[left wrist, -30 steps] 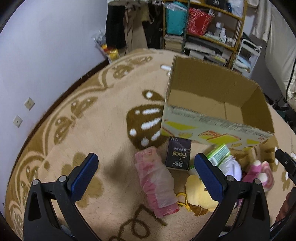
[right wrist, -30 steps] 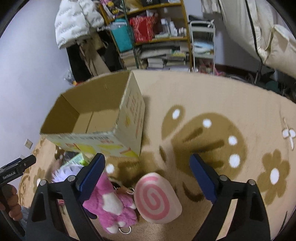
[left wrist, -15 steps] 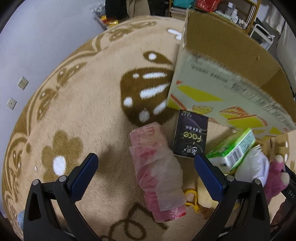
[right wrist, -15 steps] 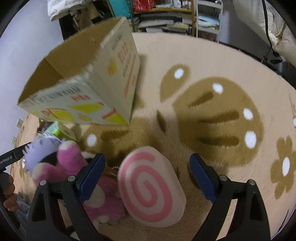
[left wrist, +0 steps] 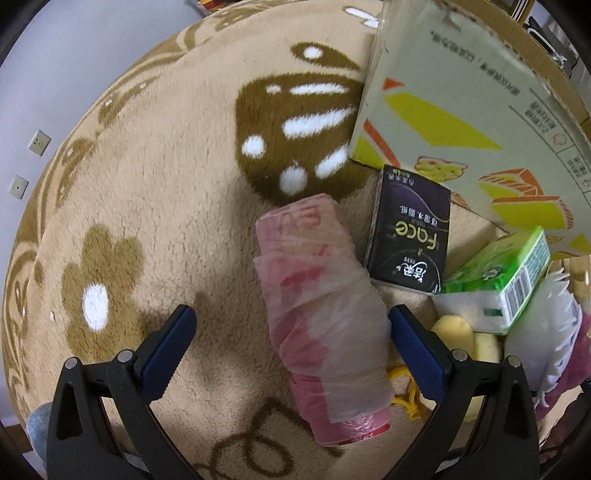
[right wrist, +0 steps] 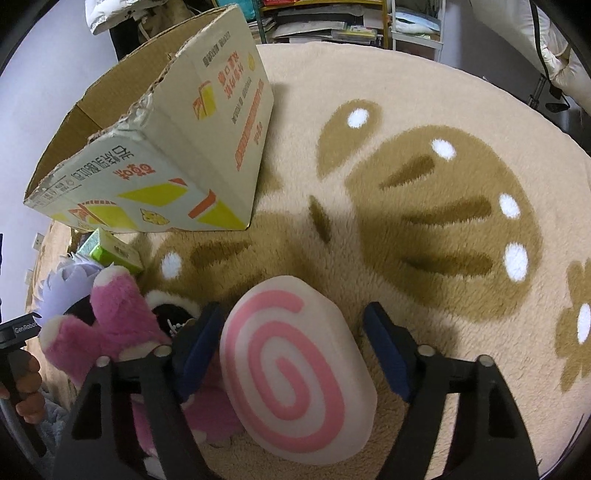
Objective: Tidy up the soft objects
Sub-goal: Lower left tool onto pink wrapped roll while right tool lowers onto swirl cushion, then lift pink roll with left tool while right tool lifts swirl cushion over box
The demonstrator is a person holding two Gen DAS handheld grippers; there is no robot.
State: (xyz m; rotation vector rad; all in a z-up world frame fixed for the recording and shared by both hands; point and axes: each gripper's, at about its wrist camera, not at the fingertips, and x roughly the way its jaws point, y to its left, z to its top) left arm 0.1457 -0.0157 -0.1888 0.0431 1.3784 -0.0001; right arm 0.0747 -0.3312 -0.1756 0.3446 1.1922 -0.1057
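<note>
My left gripper [left wrist: 291, 334] is open, low over the rug, its jaws either side of a pink roll wrapped in clear plastic [left wrist: 321, 317]. Beside the roll lie a dark tissue pack [left wrist: 410, 236], a green tissue pack [left wrist: 498, 280], a yellow plush [left wrist: 461, 332] and a white spiky plush [left wrist: 546, 332]. My right gripper [right wrist: 293, 343] is open around a white cushion with a pink spiral [right wrist: 295, 380]; the jaws stand apart from its sides. A pink plush [right wrist: 107, 325] lies to its left. The open cardboard box [right wrist: 166, 147] stands behind.
A beige rug with brown patterns [right wrist: 424, 221] covers the floor. Shelves with books [right wrist: 332, 26] stand at the back. The box wall [left wrist: 461, 110] is close on the right in the left wrist view. The other hand and its gripper handle [right wrist: 18, 354] show at the far left.
Both grippers have dropped lower and moved forward. The left now straddles the pink roll; the right now straddles the spiral cushion, with its jaws a little narrower.
</note>
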